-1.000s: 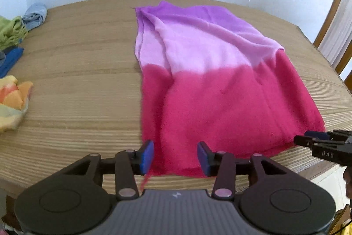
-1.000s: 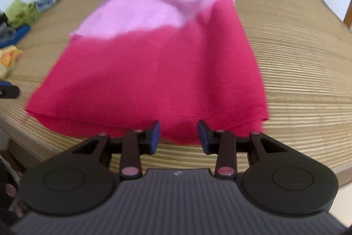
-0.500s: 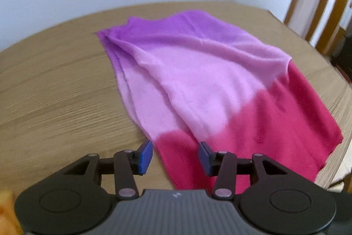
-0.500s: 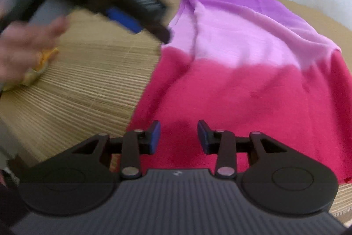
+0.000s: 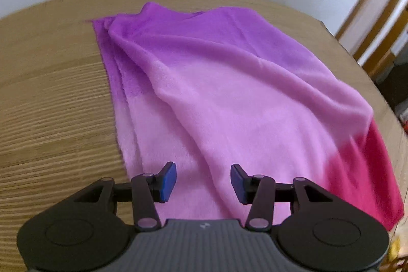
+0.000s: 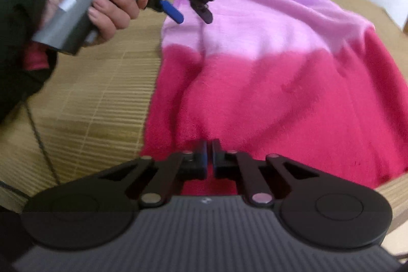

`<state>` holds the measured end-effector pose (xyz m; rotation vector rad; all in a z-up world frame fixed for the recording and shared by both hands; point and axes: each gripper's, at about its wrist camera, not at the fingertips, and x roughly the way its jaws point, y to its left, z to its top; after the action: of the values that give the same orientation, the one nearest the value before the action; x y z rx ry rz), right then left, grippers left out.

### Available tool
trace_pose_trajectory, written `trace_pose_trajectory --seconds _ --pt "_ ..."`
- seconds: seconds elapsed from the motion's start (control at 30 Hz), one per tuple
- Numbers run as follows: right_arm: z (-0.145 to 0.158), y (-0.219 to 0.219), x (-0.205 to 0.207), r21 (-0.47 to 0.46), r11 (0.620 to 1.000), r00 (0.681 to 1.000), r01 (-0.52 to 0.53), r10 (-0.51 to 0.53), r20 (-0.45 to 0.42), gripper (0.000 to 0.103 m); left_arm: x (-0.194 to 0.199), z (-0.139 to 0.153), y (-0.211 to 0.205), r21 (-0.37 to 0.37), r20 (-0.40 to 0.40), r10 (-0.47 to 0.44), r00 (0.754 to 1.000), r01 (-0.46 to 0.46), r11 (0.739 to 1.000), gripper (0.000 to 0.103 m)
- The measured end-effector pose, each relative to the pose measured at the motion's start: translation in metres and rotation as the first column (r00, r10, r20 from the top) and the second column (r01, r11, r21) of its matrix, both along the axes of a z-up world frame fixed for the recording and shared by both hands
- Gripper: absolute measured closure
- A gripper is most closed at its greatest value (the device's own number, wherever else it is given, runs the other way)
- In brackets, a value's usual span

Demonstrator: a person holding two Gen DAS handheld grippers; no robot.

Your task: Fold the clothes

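L wrist view: your left gripper (image 5: 203, 182) hovers over the pale-pink band of the cloth (image 5: 229, 98) spread on the wooden table (image 5: 51, 98), 2 fingers apart w/ nothing between. R wrist view: your right gripper (image 6: 209, 157) is pinched closed at the cloth's red near edge; can't tell if fabric's caught.

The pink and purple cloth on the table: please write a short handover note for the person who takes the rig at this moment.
Right claw: shut on the cloth, at the near edge of its dark pink end.
Left claw: open, nothing between its pads, above the pale pink band near the cloth's left edge; a hand carries it.
Cloth: lies lengthwise on the wooden table, purple end far, dark pink end near; it looks already doubled along its left side, with loose ridges across it.
Done: one end gripped.
Left: probably grip with the left claw, then fold and smooth.
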<state>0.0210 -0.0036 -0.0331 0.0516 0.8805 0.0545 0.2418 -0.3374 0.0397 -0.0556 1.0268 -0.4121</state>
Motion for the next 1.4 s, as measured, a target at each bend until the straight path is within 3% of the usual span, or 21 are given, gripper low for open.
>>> trace_pose_trajectory --seconds 0.13,0.27,0.33,0.4,0.43,0.47,0.5,0.6,0.73,0.9,1.0,1.07,1.13,1.2,1.23,1.4 --pt "0.003 -0.015 -0.002 0.066 0.997 0.999 0.043 -0.045 0.02 0.098 0.019 -0.01 -0.011 0.007 -0.016 0.005 1.0 -0.005 1.0 0.051" --pt "0.003 -0.021 -0.005 0.084 0.994 0.997 0.072 -0.074 0.024 0.098 0.023 -0.009 -0.023 0.069 0.038 0.006 0.999 -0.009 0.998 0.048" --pt "0.002 -0.021 -0.006 0.09 0.993 0.997 0.076 -0.079 0.023 0.098 0.021 -0.005 -0.02 0.032 0.082 0.008 0.997 -0.011 0.999 0.049" --pt "-0.001 -0.022 -0.005 0.093 0.992 0.997 0.08 -0.082 0.012 0.098 0.026 -0.007 -0.022 0.032 0.08 0.002 0.997 -0.005 0.999 0.06" --pt "-0.002 -0.022 -0.005 0.094 0.992 0.996 0.084 -0.085 0.006 0.098 0.029 -0.009 -0.024 0.039 0.074 -0.003 0.997 0.0 0.999 0.069" --pt "-0.003 -0.022 -0.004 0.097 0.992 0.996 0.085 -0.086 0.004 0.098 0.032 -0.012 -0.027 0.048 0.061 -0.013 0.998 0.011 0.999 0.09" --pt "-0.003 -0.022 -0.004 0.099 0.991 0.996 0.085 -0.086 0.005 0.098 0.034 -0.015 -0.028 0.05 0.05 -0.016 0.999 0.013 0.999 0.097" --pt "0.0 -0.023 -0.006 0.114 0.992 0.998 0.058 -0.061 0.024 0.098 0.029 -0.01 -0.023 0.033 0.084 -0.021 0.996 0.019 0.999 0.1" --pt "0.019 -0.028 -0.008 0.209 0.978 0.998 -0.02 0.008 0.062 0.099 0.023 0.012 -0.014 0.039 0.142 -0.034 0.989 0.028 0.999 0.1" --pt "0.05 -0.021 -0.012 0.27 0.942 0.978 -0.199 0.172 0.118 0.1 0.009 0.037 0.007 0.111 0.21 -0.035 0.977 0.012 0.994 0.1" --pt "0.043 -0.004 -0.01 0.214 0.941 0.965 -0.26 0.246 0.09 0.1 0.006 0.034 0.017 0.136 0.211 -0.015 0.977 -0.014 0.991 0.1" --pt "0.032 0.004 -0.005 0.152 0.963 0.975 -0.224 0.219 0.049 0.098 0.007 0.027 0.02 0.131 0.188 -0.001 0.982 -0.024 0.991 0.1" --pt "0.023 0.01 -0.001 0.028 0.988 0.988 -0.153 0.152 0.03 0.095 0.009 0.02 0.023 0.127 0.165 0.013 0.986 -0.034 0.991 0.1" --pt "0.014 0.019 0.003 -0.113 0.987 0.992 -0.118 0.121 0.023 0.088 0.009 0.015 0.017 0.15 0.171 -0.001 0.985 -0.025 0.988 0.1" --pt "0.009 0.022 0.005 -0.15 0.982 0.993 -0.112 0.115 0.012 0.077 0.009 0.014 0.016 0.154 0.169 -0.004 0.986 -0.022 0.988 0.1" --pt "0.006 0.018 0.004 -0.079 0.992 0.995 -0.098 0.098 -0.011 0.074 0.011 0.011 0.012 0.147 0.16 -0.004 0.987 -0.019 0.989 0.1"
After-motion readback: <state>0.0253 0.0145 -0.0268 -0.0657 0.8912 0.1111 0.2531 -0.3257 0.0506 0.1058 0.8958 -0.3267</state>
